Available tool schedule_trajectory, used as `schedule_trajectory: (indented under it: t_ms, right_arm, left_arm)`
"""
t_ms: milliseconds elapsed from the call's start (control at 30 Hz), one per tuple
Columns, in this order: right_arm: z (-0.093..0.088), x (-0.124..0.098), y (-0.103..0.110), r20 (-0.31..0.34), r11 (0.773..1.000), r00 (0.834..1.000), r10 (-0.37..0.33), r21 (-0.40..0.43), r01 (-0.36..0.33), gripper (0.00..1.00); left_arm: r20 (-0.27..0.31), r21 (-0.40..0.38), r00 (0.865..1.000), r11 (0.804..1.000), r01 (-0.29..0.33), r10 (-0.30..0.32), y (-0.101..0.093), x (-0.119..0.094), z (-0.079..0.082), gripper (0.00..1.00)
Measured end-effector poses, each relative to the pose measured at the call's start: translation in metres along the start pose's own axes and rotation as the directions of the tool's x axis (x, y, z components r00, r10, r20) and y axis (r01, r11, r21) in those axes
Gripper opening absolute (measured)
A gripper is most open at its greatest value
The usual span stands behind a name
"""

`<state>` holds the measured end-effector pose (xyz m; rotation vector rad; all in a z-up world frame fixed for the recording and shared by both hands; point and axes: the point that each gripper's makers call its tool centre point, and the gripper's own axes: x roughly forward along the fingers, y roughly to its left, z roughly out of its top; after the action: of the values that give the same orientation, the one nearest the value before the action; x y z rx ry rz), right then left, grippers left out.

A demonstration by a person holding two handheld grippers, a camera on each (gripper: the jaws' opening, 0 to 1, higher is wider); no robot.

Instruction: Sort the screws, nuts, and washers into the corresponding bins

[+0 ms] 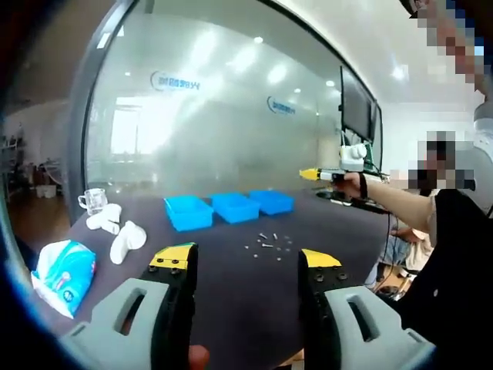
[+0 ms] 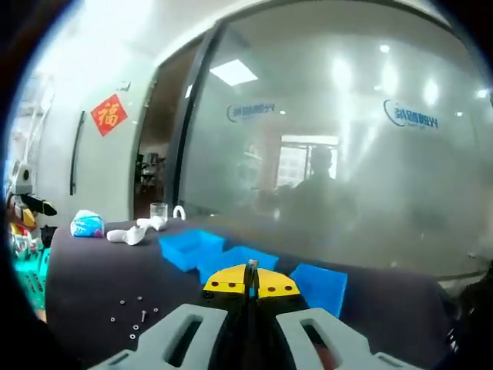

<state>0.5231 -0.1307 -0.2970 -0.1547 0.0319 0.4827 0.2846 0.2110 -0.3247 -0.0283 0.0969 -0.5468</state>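
Your right claw (image 2: 251,287) pinches a screw (image 2: 251,267) at center-bottom, above the blue bins (image 2: 191,248); left claw (image 1: 245,262) is wide open.

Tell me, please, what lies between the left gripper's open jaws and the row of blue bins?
In the left gripper view, a small scatter of screws, nuts and washers lies on the dark table between the left gripper and the blue bins.

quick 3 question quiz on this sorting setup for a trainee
1. How many blue bins stand on the table?
2. True or false: the left gripper has its jaws shut.
3. What does the right gripper hold? A) a small metal screw B) a cup C) nothing

Key: 1) three. 2) false, its jaws stand open. 3) A, the small piece stands pinched between the yellow tips.
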Motion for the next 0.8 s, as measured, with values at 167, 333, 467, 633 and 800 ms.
schedule_trajectory:
  t_ms: [167, 333, 467, 633, 800]
  right_arm:
    - [-0.004, 0.018, -0.021, -0.014, 0.999, 0.999, -0.042, 0.025, 0.042, 0.0]
    - [-0.012, 0.033, -0.036, -0.043, 0.997, 0.996, -0.073, 0.03, 0.075, 0.0]
    - [-0.015, 0.04, -0.043, -0.069, 0.996, 0.994, -0.087, 0.019, 0.088, 0.0]
    - [-0.017, 0.05, -0.053, -0.086, 0.994, 0.991, -0.104, 0.019, 0.106, 0.0]
    - [-0.018, 0.065, -0.062, -0.103, 0.994, 0.989, -0.108, 0.004, 0.109, 0.0]
  left_arm:
    - [0.004, -0.003, 1.0, 1.0, -0.01, 0.01, 0.002, -0.001, 0.0, 0.52]
    - [0.009, -0.003, 1.0, 1.0, -0.021, 0.021, 0.003, -0.005, 0.002, 0.52]
    - [0.013, -0.005, 0.999, 1.0, -0.031, 0.031, 0.005, -0.007, 0.003, 0.52]
    - [0.017, -0.009, 0.999, 0.999, -0.035, 0.035, 0.004, -0.009, 0.003, 0.52]
    - [0.022, -0.007, 0.999, 0.999, -0.04, 0.04, 0.004, -0.011, 0.006, 0.52]
